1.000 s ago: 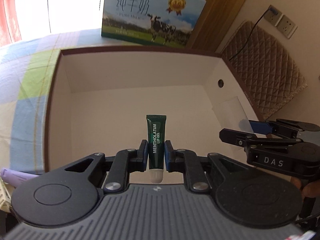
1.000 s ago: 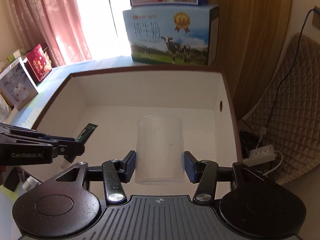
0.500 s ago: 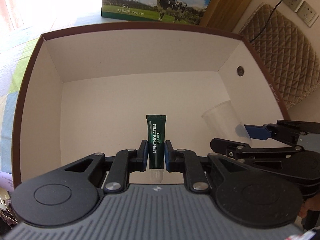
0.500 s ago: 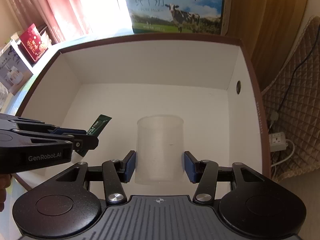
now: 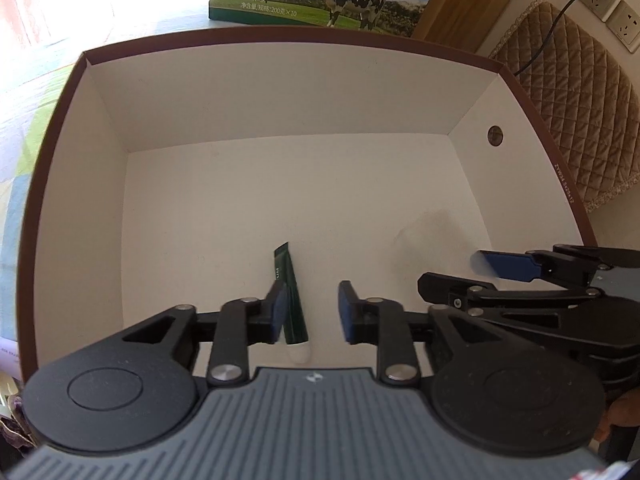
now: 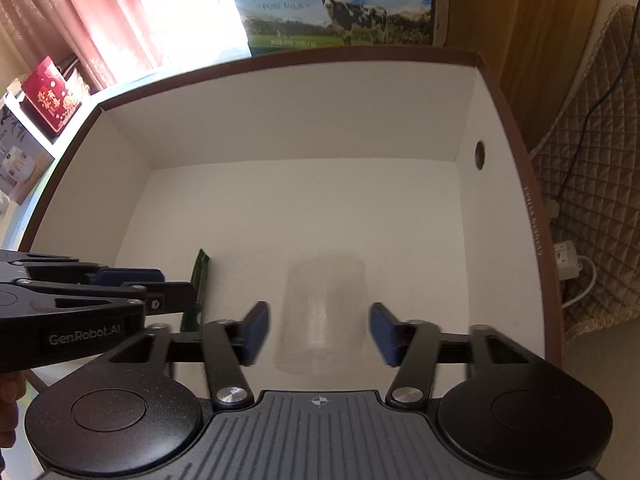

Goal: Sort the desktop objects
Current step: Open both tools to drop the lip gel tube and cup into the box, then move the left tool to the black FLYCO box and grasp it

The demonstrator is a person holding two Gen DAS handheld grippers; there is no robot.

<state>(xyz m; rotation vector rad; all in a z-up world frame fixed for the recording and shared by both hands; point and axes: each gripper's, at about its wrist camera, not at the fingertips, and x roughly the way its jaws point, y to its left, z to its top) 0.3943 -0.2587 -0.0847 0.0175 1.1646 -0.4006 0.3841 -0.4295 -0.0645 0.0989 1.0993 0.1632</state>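
Both claws are over the open white box point(image 5: 96, 216), which has a brown rim.

Left claw point(image 5: 308, 312): jaws spread, holding nothing. The dark green lip gel tube point(image 5: 291, 304) lies loose between the blue pads, leaning against the left pad point(image 5: 278, 312) and clear of the right one. White cap end is nearest the camera, crimped end points toward the far wall. Whether the tube is resting on the box floor or still in the air, I cannot tell. From the right wrist camera the same tube point(image 6: 198, 284) shows as a thin green strip just past the tip of the left claw point(image 6: 176, 294).

Right claw point(image 6: 318, 330): jaws wide apart, gripping nothing. The clear plastic cup point(image 6: 322, 312) sits between the 2 pads with a gap on each side, touching neither. It is motion-blurred, mouth end toward the far wall. From the left wrist camera the cup point(image 5: 436, 236) is only a faint smear in front of the right claw point(image 5: 464, 272).

Tube and cup are both inside the box, near its front, tube to the left and cup to the right, apart from each other.

Surroundings: milk carton point(image 6: 340, 4) with a cow picture stands behind the box. Round hole point(image 5: 495, 136) in the box's right wall. Quilted brown pad point(image 5: 568, 92) to the right. Checked cloth point(image 5: 20, 128) covers the bench to the left of the box.
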